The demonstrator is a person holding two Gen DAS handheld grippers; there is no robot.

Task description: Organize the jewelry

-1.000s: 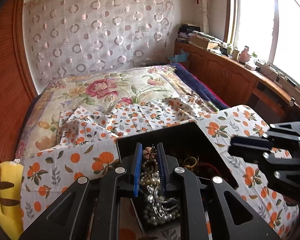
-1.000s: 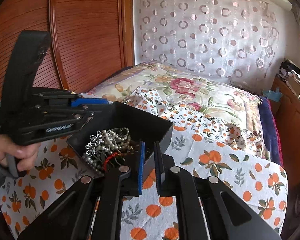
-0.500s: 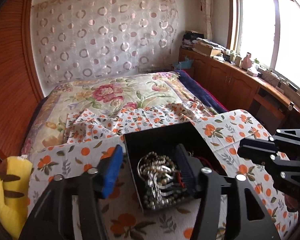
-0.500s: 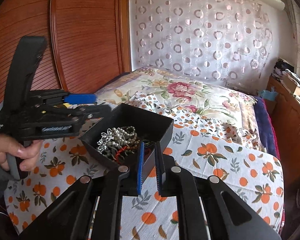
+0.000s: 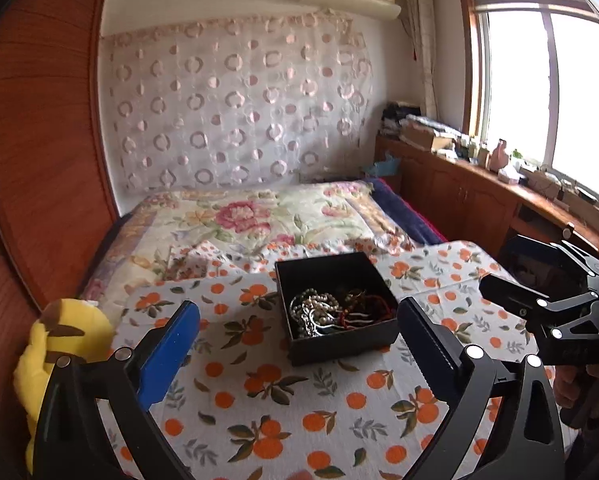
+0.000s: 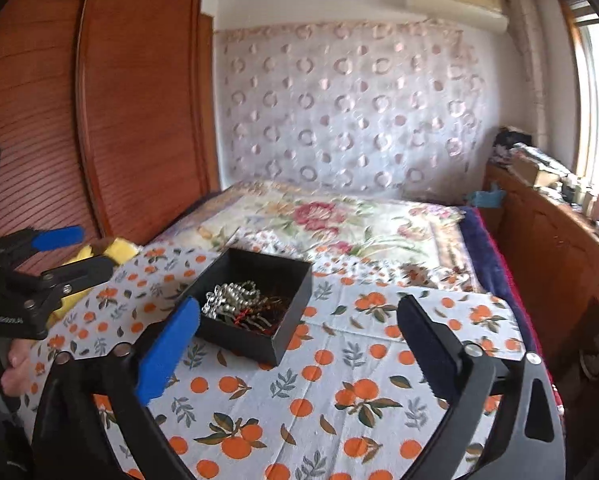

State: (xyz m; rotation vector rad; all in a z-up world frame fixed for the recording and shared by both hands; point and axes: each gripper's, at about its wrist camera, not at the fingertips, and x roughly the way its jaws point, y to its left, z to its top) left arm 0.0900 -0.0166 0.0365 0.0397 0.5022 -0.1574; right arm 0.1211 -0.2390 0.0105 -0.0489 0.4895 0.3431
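Half-hidden tangled jewelry [image 5: 331,312] behind black box [image 5: 341,344] walls.

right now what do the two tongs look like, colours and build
Both match: the left tongs and right tongs are black angular frames with triangular cut-outs and silver rivets. Each has one bright blue finger pad and one dark, finely ribbed one. Small white lettering marks the left tongs' side, too blurred to read.

no readable text, gripper's white marking too blurred
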